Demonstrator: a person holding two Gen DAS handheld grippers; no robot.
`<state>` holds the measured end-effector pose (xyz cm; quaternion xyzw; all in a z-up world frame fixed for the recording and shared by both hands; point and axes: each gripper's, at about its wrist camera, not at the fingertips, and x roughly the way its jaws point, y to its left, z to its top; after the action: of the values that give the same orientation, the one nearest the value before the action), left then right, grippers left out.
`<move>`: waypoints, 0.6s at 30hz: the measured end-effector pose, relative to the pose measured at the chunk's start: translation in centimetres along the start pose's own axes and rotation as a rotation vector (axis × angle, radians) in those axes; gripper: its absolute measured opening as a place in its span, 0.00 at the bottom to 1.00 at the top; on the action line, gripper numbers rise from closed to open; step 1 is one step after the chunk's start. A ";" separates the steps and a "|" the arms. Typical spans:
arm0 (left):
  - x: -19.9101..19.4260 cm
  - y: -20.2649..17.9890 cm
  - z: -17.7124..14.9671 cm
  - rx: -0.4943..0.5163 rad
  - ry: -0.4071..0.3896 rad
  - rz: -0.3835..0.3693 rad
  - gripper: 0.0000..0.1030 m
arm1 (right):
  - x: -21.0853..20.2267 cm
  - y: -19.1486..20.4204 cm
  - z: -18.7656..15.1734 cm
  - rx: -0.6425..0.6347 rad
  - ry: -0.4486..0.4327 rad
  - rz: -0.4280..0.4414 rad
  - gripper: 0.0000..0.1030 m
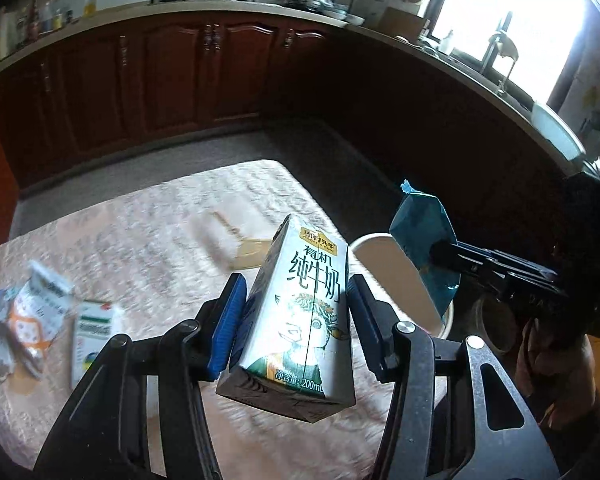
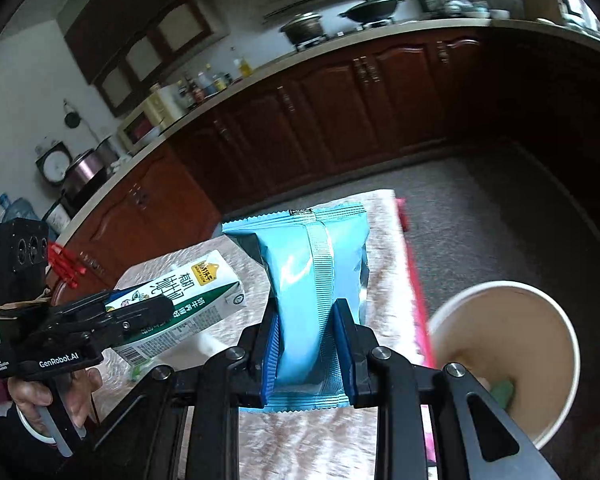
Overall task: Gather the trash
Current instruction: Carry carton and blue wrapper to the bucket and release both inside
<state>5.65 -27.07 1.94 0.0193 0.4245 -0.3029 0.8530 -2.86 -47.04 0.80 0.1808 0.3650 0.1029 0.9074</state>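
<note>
Kitchen table (image 1: 148, 216): left gripper (image 1: 296, 308) clamps milk carton (image 1: 300, 312), right gripper (image 2: 306, 344) clamps blue wrapper (image 2: 312, 272). Carry step; next, release both over paper bucket (image 2: 556, 320), lower right.

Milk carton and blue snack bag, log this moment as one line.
left tongs: gripping milk carton | right tongs: gripping blue snack bag | paper bucket: beside table
</note>
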 end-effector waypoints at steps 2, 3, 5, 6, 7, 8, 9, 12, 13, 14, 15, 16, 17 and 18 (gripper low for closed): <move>1.2 -1.3 0.4 0.011 0.016 -0.020 0.49 | -0.7 -1.4 -0.2 0.030 -0.008 -0.014 0.24; 1.8 -1.9 0.5 0.015 0.022 -0.027 0.49 | -1.1 -2.4 -0.4 0.050 -0.012 -0.027 0.24; 3.2 -3.1 0.7 0.023 0.039 -0.045 0.49 | -1.6 -3.8 -0.7 0.079 -0.016 -0.050 0.24; 4.0 -3.8 0.9 0.028 0.049 -0.053 0.49 | -1.8 -4.7 -0.9 0.097 -0.018 -0.064 0.24; 4.9 -4.5 1.0 0.035 0.059 -0.063 0.49 | -2.0 -5.7 -1.1 0.117 -0.019 -0.080 0.24; 5.8 -5.3 1.1 0.044 0.071 -0.073 0.49 | -2.2 -6.6 -1.3 0.133 -0.018 -0.091 0.24; 6.5 -5.8 1.1 0.049 0.081 -0.079 0.49 | -2.3 -7.6 -1.6 0.154 -0.015 -0.108 0.24; 9.1 -7.6 1.3 0.057 0.113 -0.101 0.49 | -2.1 -10.2 -2.3 0.206 0.003 -0.152 0.24; 10.0 -8.0 1.2 0.058 0.123 -0.105 0.49 | -1.9 -11.1 -2.7 0.229 0.012 -0.166 0.24; 10.8 -8.4 1.2 0.058 0.133 -0.109 0.49 | -1.8 -11.8 -2.9 0.246 0.019 -0.174 0.24; 11.6 -8.7 1.0 0.055 0.145 -0.115 0.49 | -1.5 -12.8 -3.4 0.271 0.029 -0.187 0.24; 12.3 -8.9 0.9 0.053 0.156 -0.121 0.49 | -1.3 -13.4 -3.7 0.286 0.038 -0.197 0.24; 13.0 -9.2 0.7 0.051 0.167 -0.124 0.49 | -1.1 -13.9 -3.9 0.299 0.049 -0.204 0.24; 13.7 -9.4 0.5 0.046 0.177 -0.121 0.49 | -0.8 -14.5 -4.2 0.310 0.064 -0.213 0.24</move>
<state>7.22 -41.75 -5.74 0.0401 0.4917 -0.3604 0.7916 -5.57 -59.50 -7.37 0.2755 0.4221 -0.0457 0.8625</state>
